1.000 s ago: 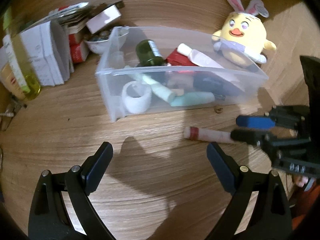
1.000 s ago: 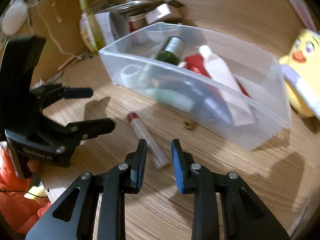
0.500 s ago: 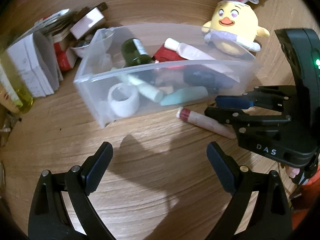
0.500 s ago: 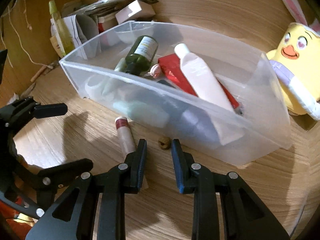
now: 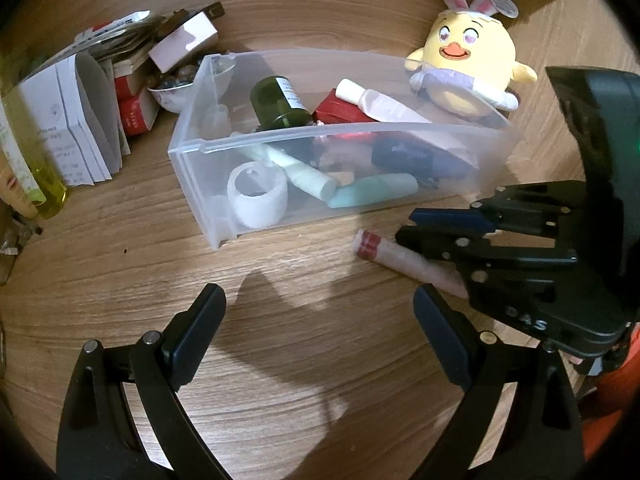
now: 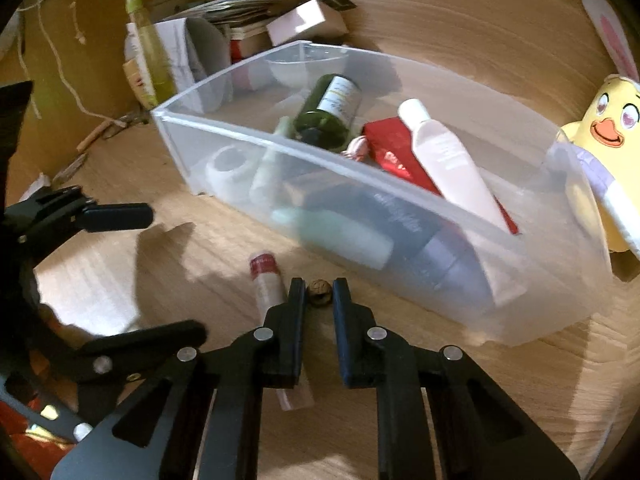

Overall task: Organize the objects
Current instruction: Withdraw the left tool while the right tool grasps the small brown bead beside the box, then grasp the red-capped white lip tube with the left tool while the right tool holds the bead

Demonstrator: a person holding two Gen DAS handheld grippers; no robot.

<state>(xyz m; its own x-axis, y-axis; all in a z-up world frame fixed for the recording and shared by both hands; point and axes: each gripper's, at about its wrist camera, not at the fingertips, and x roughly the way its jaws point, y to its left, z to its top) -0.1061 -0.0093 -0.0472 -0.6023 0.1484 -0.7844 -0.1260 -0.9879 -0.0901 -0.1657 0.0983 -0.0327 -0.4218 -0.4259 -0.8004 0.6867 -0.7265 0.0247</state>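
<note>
A clear plastic bin [image 5: 304,133] [image 6: 532,246] on the wooden table holds a green bottle [image 6: 330,110], a pink tube, a red box and other toiletries. In front of it lie a pink tube with a red cap [image 5: 404,258] [image 6: 265,280] and a small brown nut [image 6: 319,292]. My right gripper [image 6: 319,286] [image 5: 408,226] points down over them. Its jaws are closing, the nut sits between the tips and both pads touch it. The capped tube runs under the left finger. My left gripper [image 5: 320,320] [image 6: 140,276] hovers wide open over bare wood, with nothing between its fingers.
A yellow chick plush with rabbit ears [image 5: 464,60] [image 6: 612,140] sits behind the bin's right end. Boxes, papers and a small bowl [image 5: 120,92] pile up at the back left, beside a yellow-green bottle [image 6: 150,48]. A person's orange sleeve [image 5: 624,384] shows at the right.
My right gripper came forward over the capped tube toward the bin's front wall. Its jaws narrowed around the nut. The left gripper stayed wide open and hardly moved.
</note>
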